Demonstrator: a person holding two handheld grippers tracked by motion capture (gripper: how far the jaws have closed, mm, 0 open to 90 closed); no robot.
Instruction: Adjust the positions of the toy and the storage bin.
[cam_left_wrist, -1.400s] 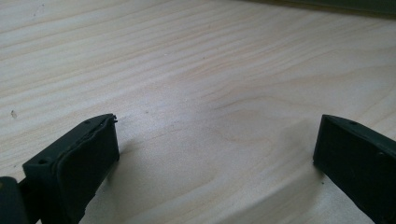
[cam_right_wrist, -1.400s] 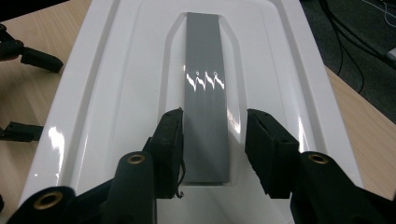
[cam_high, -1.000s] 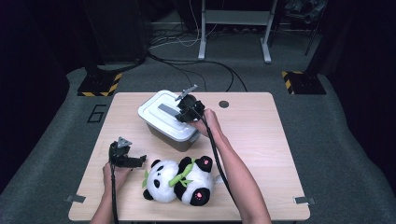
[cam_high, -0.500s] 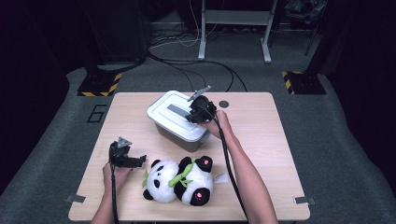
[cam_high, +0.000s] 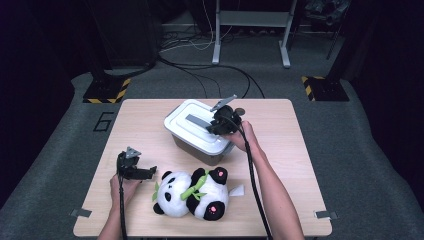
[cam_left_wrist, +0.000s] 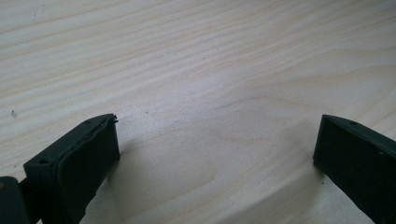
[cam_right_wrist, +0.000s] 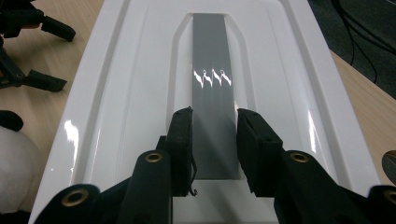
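- My right gripper (cam_right_wrist: 214, 140) clamped the flat grey handle (cam_right_wrist: 211, 88) on the glossy white lid (cam_right_wrist: 126, 107) of the rectangular box (cam_high: 200, 134), mid-table.
- My left gripper (cam_left_wrist: 215, 154) rested wide apart on pale grained wood (cam_left_wrist: 210, 60), beside two plush pandas (cam_high: 192, 193).

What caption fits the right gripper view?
Right gripper clamped on the grey handle of the white box lid.

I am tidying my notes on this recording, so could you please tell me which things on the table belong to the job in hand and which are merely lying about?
In the job:
- storage box
- its white lid
- grey handle on the lid, clamped by the right gripper

Lying about:
- two panda toys
- small dark disc beyond the box
- left gripper, open on the table
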